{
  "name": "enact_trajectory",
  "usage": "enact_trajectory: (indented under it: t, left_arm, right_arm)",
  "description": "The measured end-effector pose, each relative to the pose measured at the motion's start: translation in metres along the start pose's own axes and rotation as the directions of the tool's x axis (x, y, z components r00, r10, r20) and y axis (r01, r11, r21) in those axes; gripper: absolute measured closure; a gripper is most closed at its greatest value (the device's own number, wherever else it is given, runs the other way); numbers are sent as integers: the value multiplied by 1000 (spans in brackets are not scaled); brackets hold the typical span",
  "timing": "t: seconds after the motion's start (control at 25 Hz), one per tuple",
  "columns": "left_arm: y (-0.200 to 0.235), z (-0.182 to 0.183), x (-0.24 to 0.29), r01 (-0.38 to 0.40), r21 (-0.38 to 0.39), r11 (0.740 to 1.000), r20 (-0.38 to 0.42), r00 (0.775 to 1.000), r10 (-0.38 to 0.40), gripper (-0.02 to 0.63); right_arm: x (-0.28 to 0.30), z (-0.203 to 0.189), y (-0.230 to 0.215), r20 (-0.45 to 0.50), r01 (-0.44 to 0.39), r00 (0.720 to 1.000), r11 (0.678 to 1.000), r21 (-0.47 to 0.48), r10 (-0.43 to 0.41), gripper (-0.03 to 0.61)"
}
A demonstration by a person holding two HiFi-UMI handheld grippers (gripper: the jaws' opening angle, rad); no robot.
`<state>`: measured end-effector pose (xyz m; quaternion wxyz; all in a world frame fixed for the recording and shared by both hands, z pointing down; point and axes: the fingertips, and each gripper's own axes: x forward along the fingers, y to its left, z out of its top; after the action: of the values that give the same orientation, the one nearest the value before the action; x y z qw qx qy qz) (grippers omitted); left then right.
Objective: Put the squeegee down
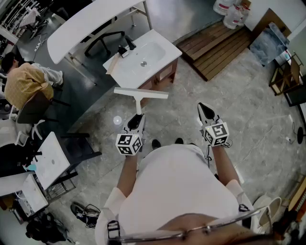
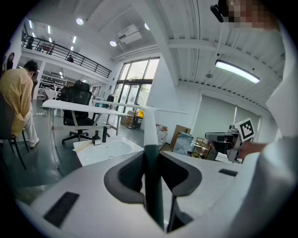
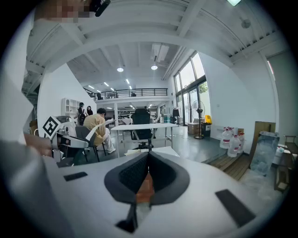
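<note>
The squeegee [image 1: 140, 94] has a long white blade and a handle that turns dark at its lower end. My left gripper [image 1: 136, 121] is shut on that handle and holds the blade crosswise in the air, in front of the white sink [image 1: 154, 51]. In the left gripper view the dark handle [image 2: 153, 186] stands upright between the two pads, with the blade [image 2: 160, 110] across the top. My right gripper [image 1: 206, 111] hovers level to the right, shut with nothing in it; in its own view the pads [image 3: 148, 161] meet at the tips.
The sink sits on a wooden cabinet [image 1: 164, 74] with a black tap [image 1: 129, 44]. Behind it stands a long white table [image 1: 91, 23] with an office chair [image 1: 103, 42]. A person in a yellow top [image 1: 27, 84] sits at the left. A wooden pallet [image 1: 215, 44] and water bottles [image 1: 232, 13] lie at the far right.
</note>
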<state>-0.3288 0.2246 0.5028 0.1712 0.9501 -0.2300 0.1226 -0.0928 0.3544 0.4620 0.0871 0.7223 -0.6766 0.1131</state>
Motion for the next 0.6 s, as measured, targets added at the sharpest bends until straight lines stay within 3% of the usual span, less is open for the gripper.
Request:
enact_trajectory:
  t: [0.36,0.6]
  left_arm:
    - [3,-2,-1,1,1,1000,1,1000,-1,517]
    - [8,-3,-3,12,11,1000,-4,1000,-12,517]
  right_arm:
    - [1,-1,2,1,4,1000,1000,0,-4,573]
    - [4,-8,1,-16,41,999,998,50,-40,574]
